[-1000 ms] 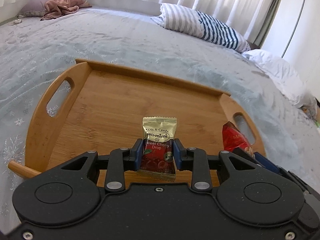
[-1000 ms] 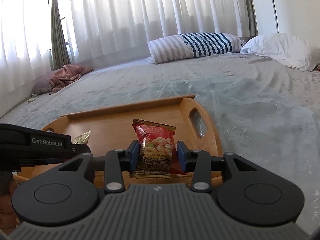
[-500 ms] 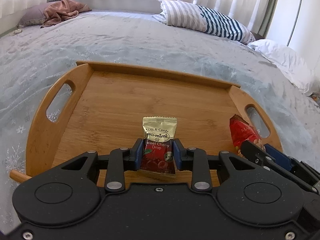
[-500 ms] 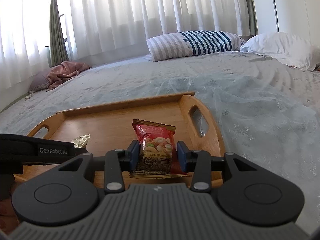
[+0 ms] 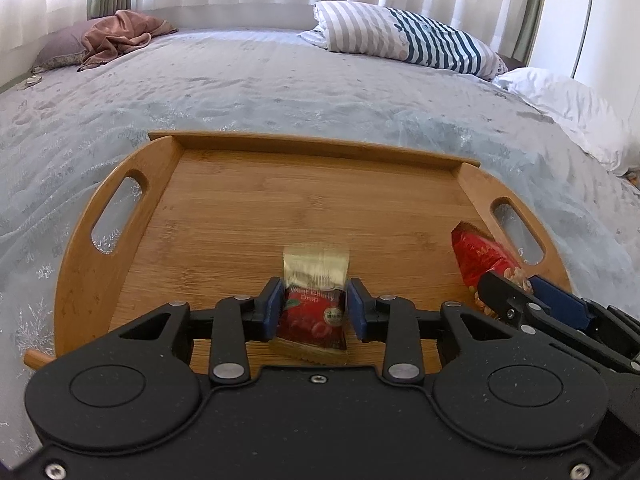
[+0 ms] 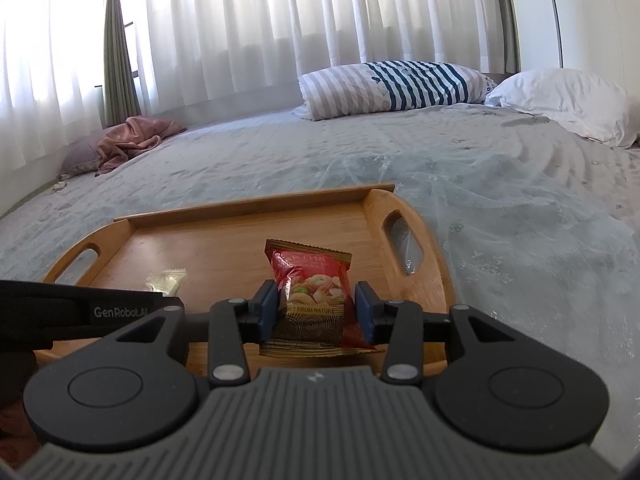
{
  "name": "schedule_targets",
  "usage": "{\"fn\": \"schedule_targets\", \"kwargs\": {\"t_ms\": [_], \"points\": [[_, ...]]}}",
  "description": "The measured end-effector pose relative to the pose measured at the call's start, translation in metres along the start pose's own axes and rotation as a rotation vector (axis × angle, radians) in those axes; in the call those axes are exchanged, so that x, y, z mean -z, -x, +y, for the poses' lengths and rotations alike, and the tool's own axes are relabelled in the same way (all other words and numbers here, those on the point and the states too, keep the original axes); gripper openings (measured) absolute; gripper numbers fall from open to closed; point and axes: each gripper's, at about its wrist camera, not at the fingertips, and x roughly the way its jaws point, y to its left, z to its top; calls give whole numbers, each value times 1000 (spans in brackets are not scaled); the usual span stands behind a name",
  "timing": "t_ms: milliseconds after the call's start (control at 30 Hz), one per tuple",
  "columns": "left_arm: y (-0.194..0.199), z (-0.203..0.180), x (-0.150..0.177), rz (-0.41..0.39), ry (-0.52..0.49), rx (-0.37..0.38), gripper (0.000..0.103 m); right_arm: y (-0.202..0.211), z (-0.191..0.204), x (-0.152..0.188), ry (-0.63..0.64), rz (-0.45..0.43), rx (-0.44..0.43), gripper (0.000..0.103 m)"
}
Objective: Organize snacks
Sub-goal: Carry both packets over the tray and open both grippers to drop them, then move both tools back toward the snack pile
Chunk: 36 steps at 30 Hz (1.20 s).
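**Two Snack Packets Held Over Wooden Tray**

The left gripper (image 5: 313, 305) clamps a cherry-drop candy packet (image 5: 313, 300) between its blue pads; the right gripper (image 6: 316, 309), just beside it, pinches a red nut packet (image 6: 310, 296). The bamboo tray (image 5: 224, 208) lies directly ahead of both, on the bed (image 5: 240, 80).

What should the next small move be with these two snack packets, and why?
Probably lower both onto the wooden tray and let go. The left tool grips the cherry drop packet and the right tool grips the nut packet, each held at the tray's near edge, whose floor ahead is bare.
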Motion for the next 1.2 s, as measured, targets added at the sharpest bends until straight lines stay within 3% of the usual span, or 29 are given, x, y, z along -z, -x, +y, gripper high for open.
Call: {"fn": "schedule_targets", "kwargs": {"t_ms": [133, 367, 633, 1200], "points": [[5, 2, 0, -13, -5, 12, 50, 3, -2, 0, -5, -4, -13, 64], [27, 8, 1, -56, -26, -3, 74, 16, -2, -1, 12, -28, -21, 73], [67, 22, 13, -112, -25, 10, 83, 42, -4, 2, 27, -61, -46, 86], [131, 35, 71, -179, -75, 16, 93, 98, -6, 38, 62, -97, -135, 102]]}}
